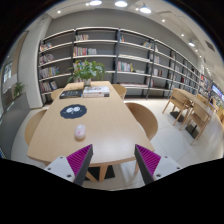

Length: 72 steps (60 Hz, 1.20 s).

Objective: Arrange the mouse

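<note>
The tongs [114, 160] are spread wide w/ nothing between them; both pink pads [80, 158] show, held above the near edge of a long light-wood table [105, 130]. The mouse [80, 131], small & whitish, lies on the bare tabletop just ahead of the tongs, a bit to the left-finger side, apart from both fingers. Beyond it sits a round dark mouse pad [73, 111], near the mouse but not touching. Further on, at the table's far end, are a dark flat item [72, 95], books [96, 91] & a green plant [88, 70]. Chairs [143, 118] stand at the table's sides. Well beyond, bookshelves [110, 55] line the wall; more wooden tables & chairs [185, 103] are off to the right-finger side.
</note>
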{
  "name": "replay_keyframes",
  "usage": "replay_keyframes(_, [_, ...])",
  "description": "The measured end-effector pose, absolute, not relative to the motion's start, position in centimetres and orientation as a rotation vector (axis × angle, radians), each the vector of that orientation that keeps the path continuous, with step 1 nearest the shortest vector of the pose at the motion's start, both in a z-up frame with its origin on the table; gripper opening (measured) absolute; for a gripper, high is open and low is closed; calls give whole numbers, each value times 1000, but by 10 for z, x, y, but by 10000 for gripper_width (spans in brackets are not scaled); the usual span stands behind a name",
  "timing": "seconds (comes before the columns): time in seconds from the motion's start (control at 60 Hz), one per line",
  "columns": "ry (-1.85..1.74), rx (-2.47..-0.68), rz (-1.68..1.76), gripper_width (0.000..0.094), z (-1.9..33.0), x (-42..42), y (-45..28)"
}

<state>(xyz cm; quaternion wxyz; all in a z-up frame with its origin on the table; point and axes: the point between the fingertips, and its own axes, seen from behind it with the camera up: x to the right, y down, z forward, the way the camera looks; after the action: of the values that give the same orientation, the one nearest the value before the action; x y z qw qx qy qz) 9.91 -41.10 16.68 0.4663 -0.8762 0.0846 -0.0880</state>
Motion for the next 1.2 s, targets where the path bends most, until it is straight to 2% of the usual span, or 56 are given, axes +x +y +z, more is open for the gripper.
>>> replay_keyframes(0.033, [190, -2174, -190, 846, 150, 85, -407])
replay_keyframes(0.05, [178, -2192, -175, 846, 161, 86, -423])
replay_keyframes(0.083, [158, -2212, -152, 846, 148, 75, -421])
replay_keyframes(0.1, [152, -2214, -147, 846, 126, 60, -410])
replay_keyframes(0.117, [141, -2224, -138, 849, 120, 54, -408])
replay_keyframes(0.133, [127, -2240, -126, 852, 127, 57, -416])
replay_keyframes(0.15, [120, -2241, -123, 857, 106, 41, -403])
replay_keyframes(0.167, [106, -2255, -112, 861, 114, 45, -410])
replay_keyframes(0.217, [73, -2277, -93, 861, 93, 28, -397])
replay_keyframes(0.25, [56, -2288, -84, 862, 67, 12, -385])
replay_keyframes(0.417, [-6, -2331, -21, 864, 21, -21, -323])
replay_keyframes(0.75, [-14, -2316, -20, 843, 3, -19, -187])
replay_keyframes(0.85, [-6, -2337, -15, 737, -8, -18, -168])
replay_keyframes(0.9, [-1, -2343, -3, 644, -10, -19, -164])
replay_keyframes(0.933, [2, -2342, -4, 549, -11, -19, -163])
replay_keyframes(0.95, [-2, -2341, -10, 543, -11, -19, -162])
replay_keyframes(0.967, [-5, -2345, -16, 480, -11, -19, -163])
replay_keyframes(1.033, [7, -2355, -24, 462, -10, -18, -167])
replay_keyframes(1.2, [32, -2383, -12, 346, -14, -21, -167])
